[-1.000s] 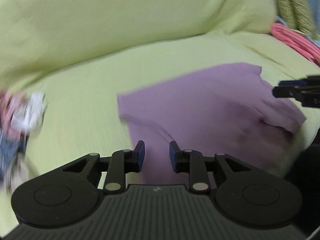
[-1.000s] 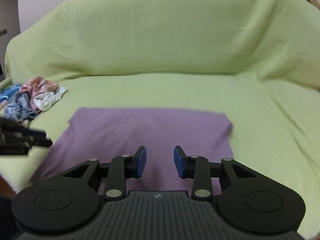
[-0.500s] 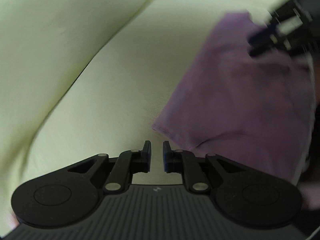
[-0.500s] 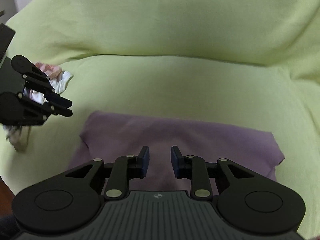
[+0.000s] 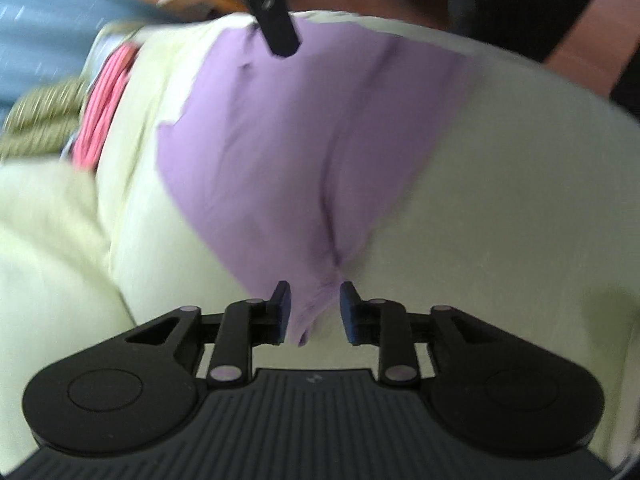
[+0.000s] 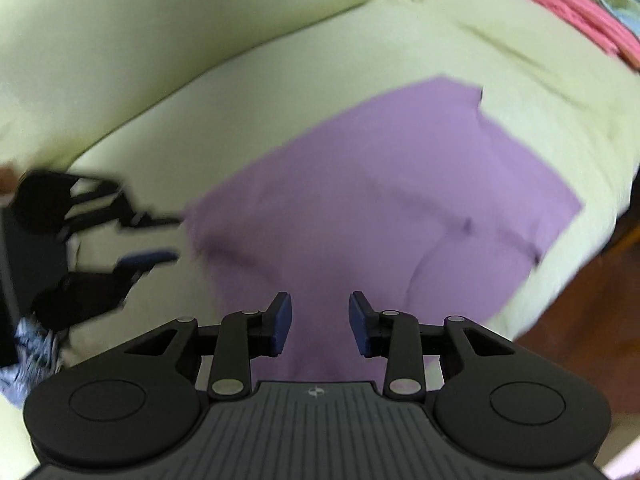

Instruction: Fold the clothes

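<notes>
The left gripper [image 5: 313,305] has swung round to the near corner of the purple cloth [image 5: 280,140] spread flat on the green-covered sofa [image 5: 500,200]; its fingers are spreading with that corner between them (not pinched). The right gripper [image 6: 319,322], fingers also spreading, hovers over the cloth's edge, so the next fold looks about to start.

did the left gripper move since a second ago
Yes. In the right wrist view the left gripper now sits at the purple garment's left corner, jaws opening; earlier it hung lower, off the sofa cover's front edge.
</notes>
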The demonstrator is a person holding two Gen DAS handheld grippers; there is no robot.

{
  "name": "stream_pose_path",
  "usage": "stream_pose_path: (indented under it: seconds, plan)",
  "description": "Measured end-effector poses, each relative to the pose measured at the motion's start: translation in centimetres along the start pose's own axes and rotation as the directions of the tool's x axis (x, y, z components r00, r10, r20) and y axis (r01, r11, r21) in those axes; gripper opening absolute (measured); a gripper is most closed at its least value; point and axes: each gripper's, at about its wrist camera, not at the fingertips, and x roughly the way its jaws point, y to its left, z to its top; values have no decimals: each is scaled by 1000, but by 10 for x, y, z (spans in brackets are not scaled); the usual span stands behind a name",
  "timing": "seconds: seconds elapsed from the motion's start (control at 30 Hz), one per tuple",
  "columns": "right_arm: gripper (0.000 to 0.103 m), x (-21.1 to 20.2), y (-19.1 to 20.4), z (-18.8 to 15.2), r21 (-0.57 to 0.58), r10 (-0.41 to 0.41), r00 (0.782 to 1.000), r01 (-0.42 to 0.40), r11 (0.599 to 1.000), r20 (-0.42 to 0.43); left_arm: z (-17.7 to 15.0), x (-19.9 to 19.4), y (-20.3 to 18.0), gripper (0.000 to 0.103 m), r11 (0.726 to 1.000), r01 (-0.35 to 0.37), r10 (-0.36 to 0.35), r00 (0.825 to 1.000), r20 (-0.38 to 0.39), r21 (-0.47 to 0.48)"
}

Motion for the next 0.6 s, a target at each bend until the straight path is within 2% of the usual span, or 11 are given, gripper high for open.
stream_pose_path:
  seconds: [0.1, 0.17, 0.27, 0.33, 0.6]
  plan:
    - [41, -2, 12, -23, 16, -35, 999, 35, 999, -7, -9, 10, -12, 27, 995, -30, 29, 999, 15, 100]
    - [41, -2, 11, -36, 67, -46, 999, 47, 997, -14, -14, 16, -14, 27, 989, -39, 35, 999, 27, 142]
    - [41, -2, 8, -51, 146, -62, 998, 64, 987, -17, -24, 20, -12, 28, 982, -31, 22, 998, 52, 185]
    - [41, 0, 8, -55, 173, -76, 997, 79, 982, -21, -18, 24, -11, 29, 977, -19, 4, 998, 69, 214]
    - [41, 7, 15, -57, 215, -82, 996, 84, 973, -17, -21, 31, -4, 28, 974, 20, -38, 996, 76, 225]
